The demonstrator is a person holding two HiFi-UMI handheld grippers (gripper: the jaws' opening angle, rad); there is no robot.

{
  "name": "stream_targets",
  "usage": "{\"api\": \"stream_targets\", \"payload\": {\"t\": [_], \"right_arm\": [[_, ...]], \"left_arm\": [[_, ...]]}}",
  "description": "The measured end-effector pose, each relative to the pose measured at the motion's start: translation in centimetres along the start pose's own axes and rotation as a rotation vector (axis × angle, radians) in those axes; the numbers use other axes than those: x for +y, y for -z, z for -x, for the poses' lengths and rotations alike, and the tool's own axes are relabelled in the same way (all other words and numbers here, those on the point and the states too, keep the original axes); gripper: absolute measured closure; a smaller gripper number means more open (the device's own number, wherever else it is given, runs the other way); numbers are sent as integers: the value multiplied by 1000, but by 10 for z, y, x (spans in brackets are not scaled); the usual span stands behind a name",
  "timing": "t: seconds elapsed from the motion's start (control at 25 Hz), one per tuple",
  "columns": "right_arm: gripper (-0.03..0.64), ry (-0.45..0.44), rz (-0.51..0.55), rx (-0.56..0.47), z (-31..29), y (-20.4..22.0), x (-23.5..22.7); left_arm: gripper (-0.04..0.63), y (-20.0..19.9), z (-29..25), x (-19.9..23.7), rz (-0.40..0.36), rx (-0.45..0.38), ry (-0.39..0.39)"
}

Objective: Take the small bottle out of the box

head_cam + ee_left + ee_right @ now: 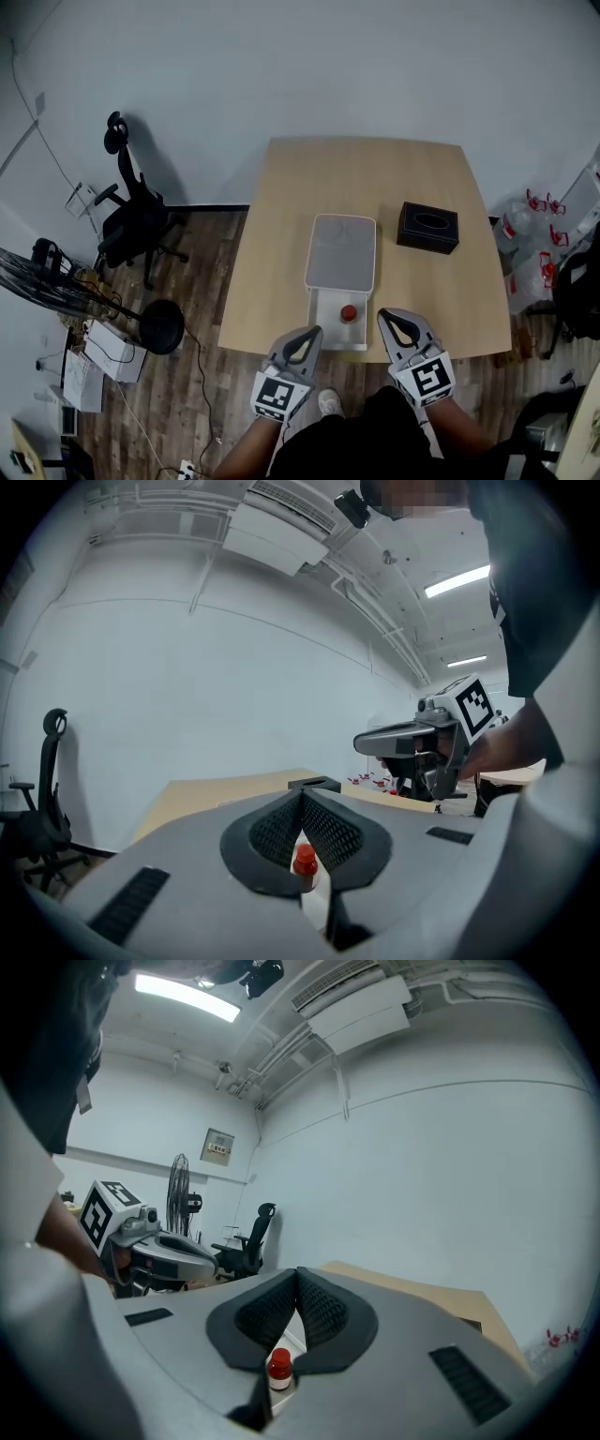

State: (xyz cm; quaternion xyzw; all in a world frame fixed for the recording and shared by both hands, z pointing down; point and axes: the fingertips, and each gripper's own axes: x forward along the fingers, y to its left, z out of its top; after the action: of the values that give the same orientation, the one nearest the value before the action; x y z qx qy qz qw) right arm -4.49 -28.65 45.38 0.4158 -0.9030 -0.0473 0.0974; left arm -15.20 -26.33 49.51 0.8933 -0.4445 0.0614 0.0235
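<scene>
Task not started. Small bottle (pixel 348 314) sits inside open box (pixel 342 253) on bench (pixel 281 234), just ahead, between both tongs. Left tongs (pixel 312 336) clenched, empty. Right tongs (pixel 387 319) clenched, empty. Grasp and lift-out both left.

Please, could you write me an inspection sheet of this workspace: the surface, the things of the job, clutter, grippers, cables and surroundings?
Surface: light wooden table.
Job's things: white box mid-table, its near end open; small bottle with a red cap stands upright in that end.
Clutter: black tissue box right of the white box, apart from it.
Grippers: left hand-held gripper and right hand-held gripper both shut and empty, at the table's near edge, either side of the bottle.
Cables: loose cable on the floor at left; nothing seen on the table.
Surroundings: office chair and fan at left; water bottles at right.
</scene>
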Motion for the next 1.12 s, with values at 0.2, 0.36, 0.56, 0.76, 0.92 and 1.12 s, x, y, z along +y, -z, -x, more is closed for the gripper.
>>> {"api": "stream_targets", "payload": {"t": [0.2, 0.36, 0.56, 0.76, 0.92, 1.12], "right_arm": [[604, -24, -16, 20, -9, 8, -18], [604, -50, 1, 39, -15, 13, -29], [604, -58, -20, 59, -15, 20, -37], [604, -65, -44, 92, 0, 40, -42], [604, -62, -48, 126, 6, 47, -51], [604, -65, -64, 95, 7, 50, -57]], "left_arm": [[580, 6, -19, 1, 3, 18, -8], [486, 10, -33, -5, 15, 14, -18], [248, 31, -50, -8, 15, 34, -53], [155, 62, -76, -13, -32, 101, -49], [161, 88, -95, -13, -50, 166, -39], [213, 111, -113, -15, -57, 230, -31]]}}
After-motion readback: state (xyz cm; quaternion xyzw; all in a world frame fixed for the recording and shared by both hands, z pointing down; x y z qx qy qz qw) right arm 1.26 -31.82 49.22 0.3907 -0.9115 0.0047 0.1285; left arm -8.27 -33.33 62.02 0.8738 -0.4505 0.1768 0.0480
